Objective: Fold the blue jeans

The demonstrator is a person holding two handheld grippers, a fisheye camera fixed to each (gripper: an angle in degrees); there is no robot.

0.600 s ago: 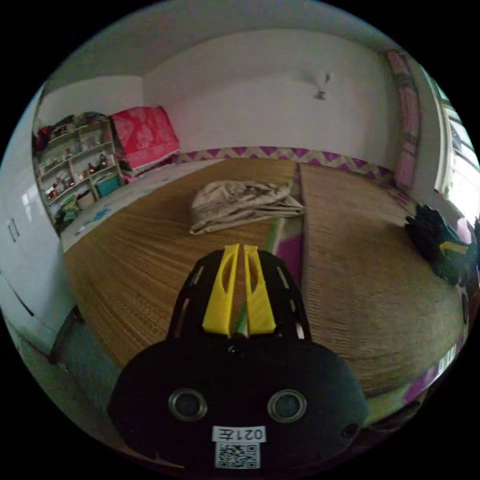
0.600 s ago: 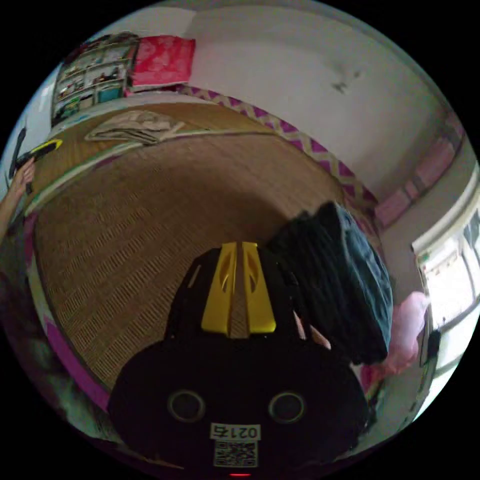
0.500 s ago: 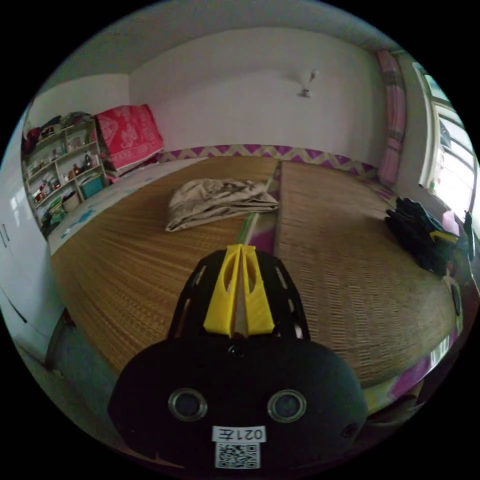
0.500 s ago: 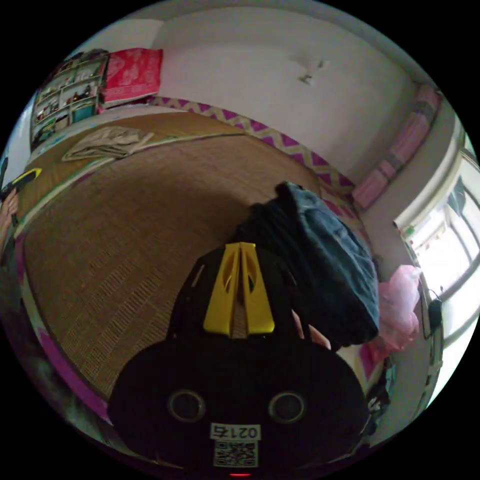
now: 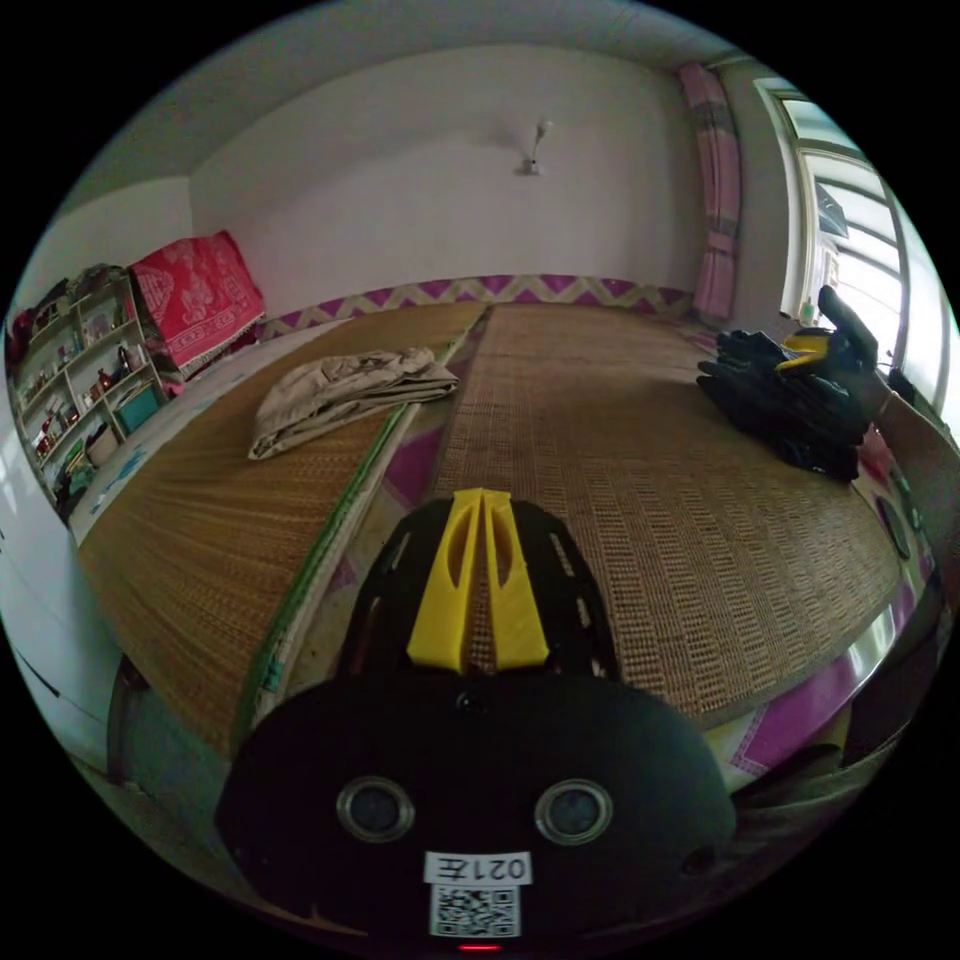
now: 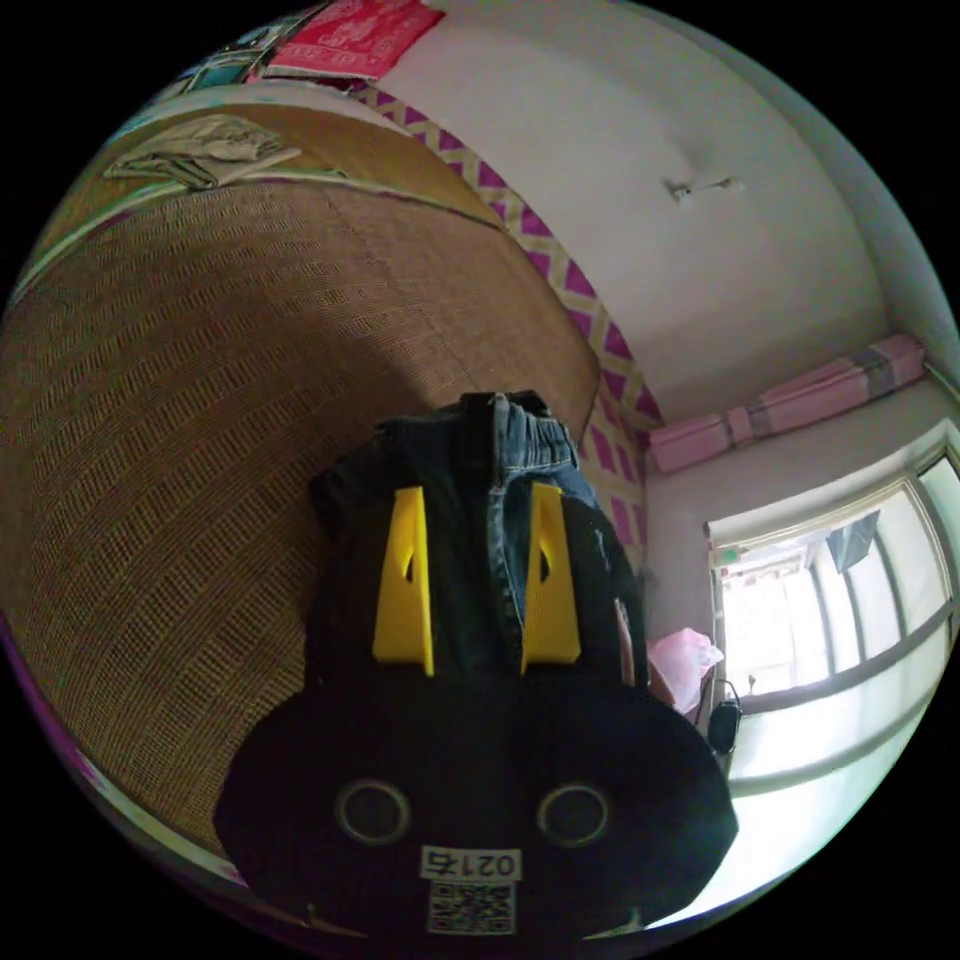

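Directly beneath open right hand-held gripper (image 6: 476, 500): jeans (image 6: 505, 450).

I see a white wall (image 5: 420, 200) with a small fixture (image 5: 533, 155) mounted high on it. A purple zigzag border (image 5: 520, 290) runs along its foot, behind 2 woven straw mats (image 5: 640, 450). A bright window (image 5: 850, 270) (pink curtain (image 5: 712, 190) beside it) lights the room. Cluttered shelves (image 5: 75, 385) stand opposite.

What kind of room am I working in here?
Likely a bedroom in a home: a wide platform bed covered with woven mats, a cluttered shelf unit by the wall, and a curtained window beside the jeans.
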